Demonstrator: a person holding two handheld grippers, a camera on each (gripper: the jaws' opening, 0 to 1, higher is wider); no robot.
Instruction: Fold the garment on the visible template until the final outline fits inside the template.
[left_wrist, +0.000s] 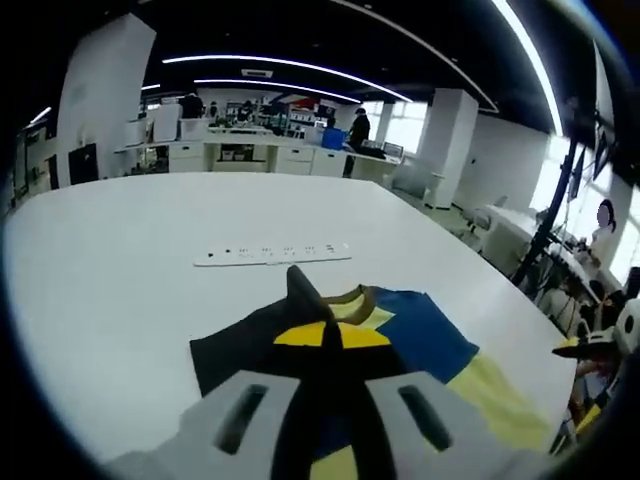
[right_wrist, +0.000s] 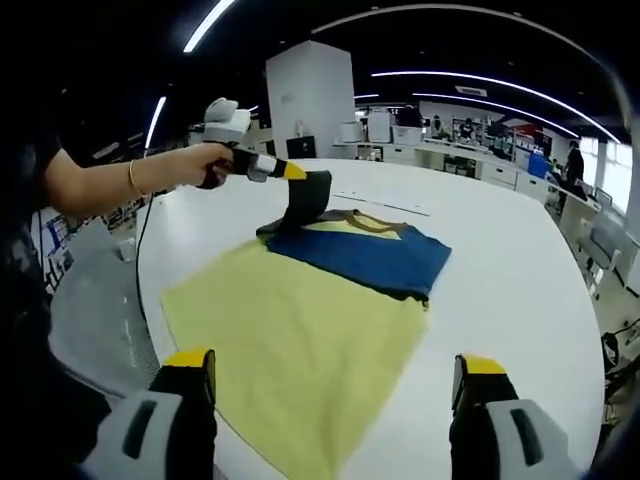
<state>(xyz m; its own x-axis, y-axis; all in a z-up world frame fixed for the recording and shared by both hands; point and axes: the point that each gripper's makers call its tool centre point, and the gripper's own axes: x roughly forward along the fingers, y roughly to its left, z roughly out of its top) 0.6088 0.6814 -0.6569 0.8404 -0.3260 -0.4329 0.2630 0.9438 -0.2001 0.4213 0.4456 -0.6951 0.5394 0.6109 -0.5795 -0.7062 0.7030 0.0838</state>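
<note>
The shirt (right_wrist: 300, 300) is lying spread on the white table (right_wrist: 520, 290), mostly yellow, with a blue part toward twelve o'clock in the right gripper view and a dark sleeve at about eleven o'clock. The left gripper (right_wrist: 305, 195) is pinching this dark sleeve and lifting it into a small peak above the cloth — I judge it is holding the sleeve up so that it can be carried over the body of the shirt for a fold. In the left gripper view its own jaws are pressed together on the dark cloth, and the lifted sleeve (left_wrist: 300, 290) is rising at twelve o'clock just ahead of them, with the collar (left_wrist: 350, 297) beside it at about one o'clock. The right gripper (right_wrist: 335, 385) is hanging over the near yellow hem with its jaws spread wide and nothing between them, probably waiting to take a corner. A long white strip (left_wrist: 272, 254) is lying on the table beyond the shirt. I cannot make out a template outline, so how far the fold must go is not clear.
</note>
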